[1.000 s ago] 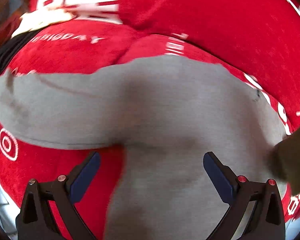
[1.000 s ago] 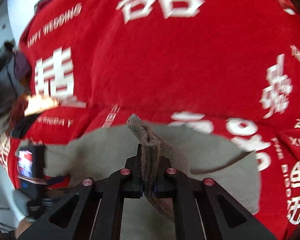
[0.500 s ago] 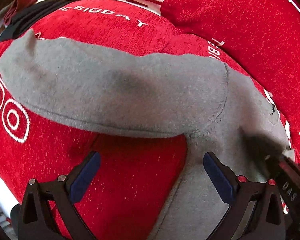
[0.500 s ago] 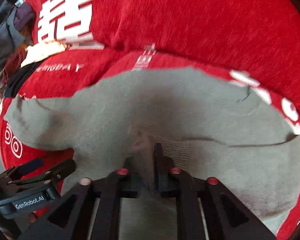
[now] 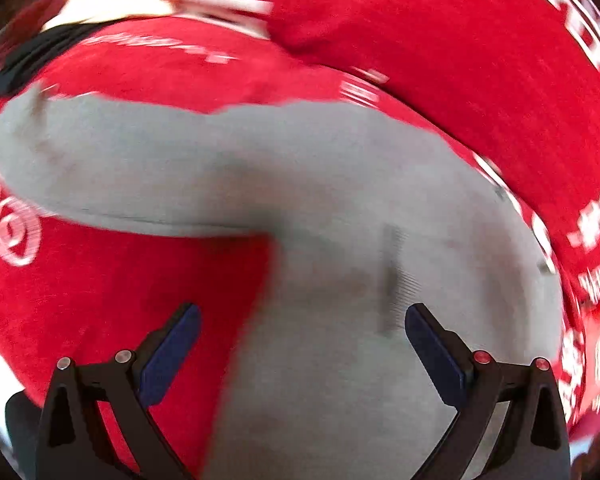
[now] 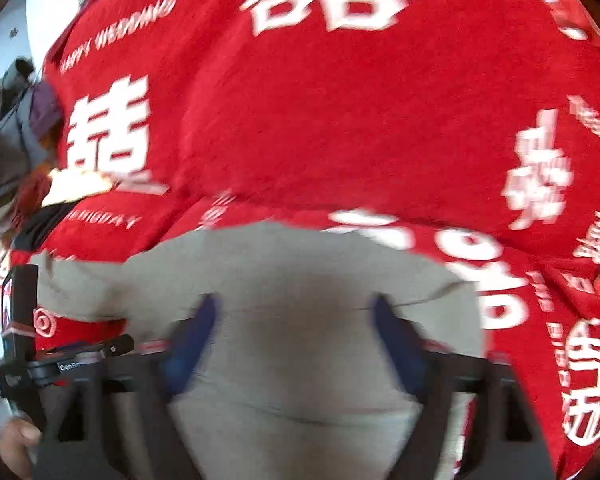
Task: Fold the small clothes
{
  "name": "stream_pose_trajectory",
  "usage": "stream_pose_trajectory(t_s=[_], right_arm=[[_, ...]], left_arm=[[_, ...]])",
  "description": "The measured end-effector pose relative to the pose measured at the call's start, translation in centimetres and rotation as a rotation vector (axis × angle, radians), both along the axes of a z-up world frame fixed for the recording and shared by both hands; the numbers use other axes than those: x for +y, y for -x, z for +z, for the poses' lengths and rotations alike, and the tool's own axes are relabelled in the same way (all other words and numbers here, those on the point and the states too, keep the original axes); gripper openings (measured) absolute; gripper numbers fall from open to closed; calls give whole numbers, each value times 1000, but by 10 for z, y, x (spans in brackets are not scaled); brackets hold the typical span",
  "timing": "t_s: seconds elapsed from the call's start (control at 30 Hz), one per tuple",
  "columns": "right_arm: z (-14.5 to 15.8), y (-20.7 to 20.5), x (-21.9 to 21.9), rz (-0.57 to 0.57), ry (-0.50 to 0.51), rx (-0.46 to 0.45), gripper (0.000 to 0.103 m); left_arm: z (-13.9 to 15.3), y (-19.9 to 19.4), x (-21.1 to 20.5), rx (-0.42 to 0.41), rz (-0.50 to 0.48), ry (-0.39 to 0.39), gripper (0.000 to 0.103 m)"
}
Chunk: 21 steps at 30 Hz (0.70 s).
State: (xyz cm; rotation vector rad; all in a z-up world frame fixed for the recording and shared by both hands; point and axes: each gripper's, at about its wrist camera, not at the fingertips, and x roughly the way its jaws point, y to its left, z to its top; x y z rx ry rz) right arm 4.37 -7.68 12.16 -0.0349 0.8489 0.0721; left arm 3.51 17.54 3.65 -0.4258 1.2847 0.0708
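The grey garment (image 5: pixel 340 184) is lying flat on the red bedcover (image 6: pixel 340 128), its long sleeve running out to the left in the left wrist view. The right gripper (image 6: pixel 296 340) is opening its jaws directly over the garment's body, gripping nothing. The left gripper (image 5: pixel 300 344) is hovering wide open and empty at the sleeve junction, making it the nearer tool for the sleeve.
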Motion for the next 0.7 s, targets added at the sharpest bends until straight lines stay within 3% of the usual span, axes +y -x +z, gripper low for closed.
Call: stream_pose_trajectory(t_s=[0.1, 0.17, 0.27, 0.33, 0.47, 0.53, 0.63, 0.7], right_arm=[[-19, -6, -51, -98, -65, 82, 103], [-41, -11, -90, -239, -71, 140, 102], [-57, -17, -121, -282, -67, 147, 99], [-62, -24, -131, -299, -8, 133, 99], [-76, -42, -129, -224, 9, 154, 99], [-90, -54, -121, -159, -60, 211, 99], [-119, -64, -86, 7, -138, 341, 99], [-123, -62, -64, 67, -53, 323, 100]], left_arm=[[-6, -13, -36, 27, -79, -2, 102], [-3, -18, -56, 28, -117, -18, 102], [14, -21, -85, -20, -159, -103, 102], [22, -26, -103, -45, -197, -98, 102], [7, -40, -140, -15, -303, -41, 102], [-9, -49, -147, 26, -314, -107, 102], [-8, -48, -135, -5, -292, -213, 102], [-9, -51, -114, 25, -231, -254, 102]])
